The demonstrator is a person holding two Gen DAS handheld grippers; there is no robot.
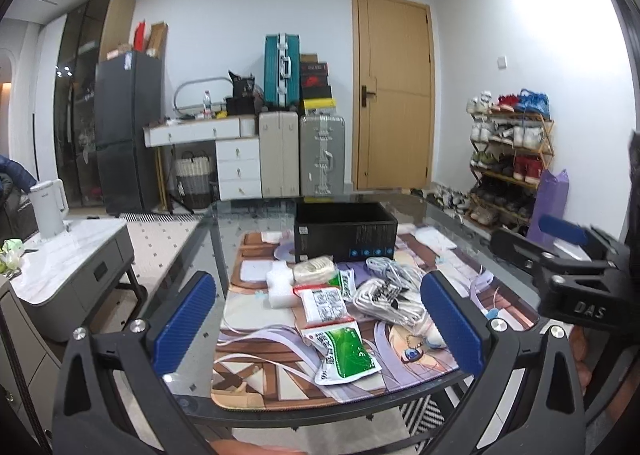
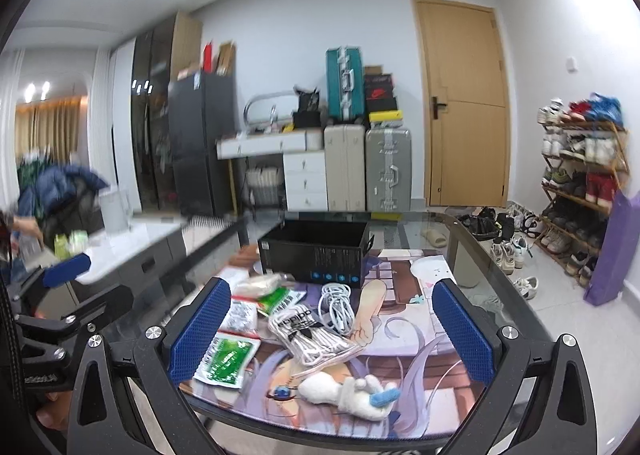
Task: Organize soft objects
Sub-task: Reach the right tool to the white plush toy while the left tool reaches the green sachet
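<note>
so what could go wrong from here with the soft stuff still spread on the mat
1. The white plush toy lies near the table's front edge; a clumsy approach could push it off.
2. The white cable coil rests against the bagged laces, so lifting one may drag the other.
3. The green packet lies flat, and the open left hand-held gripper could slide over it.

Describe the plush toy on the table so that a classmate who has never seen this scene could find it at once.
Start at the black open box on the picture mat. Come to the mat's near edge, past the bagged white cables. The plush toy lies there: the only fluffy white thing, with a blue tip.
</note>
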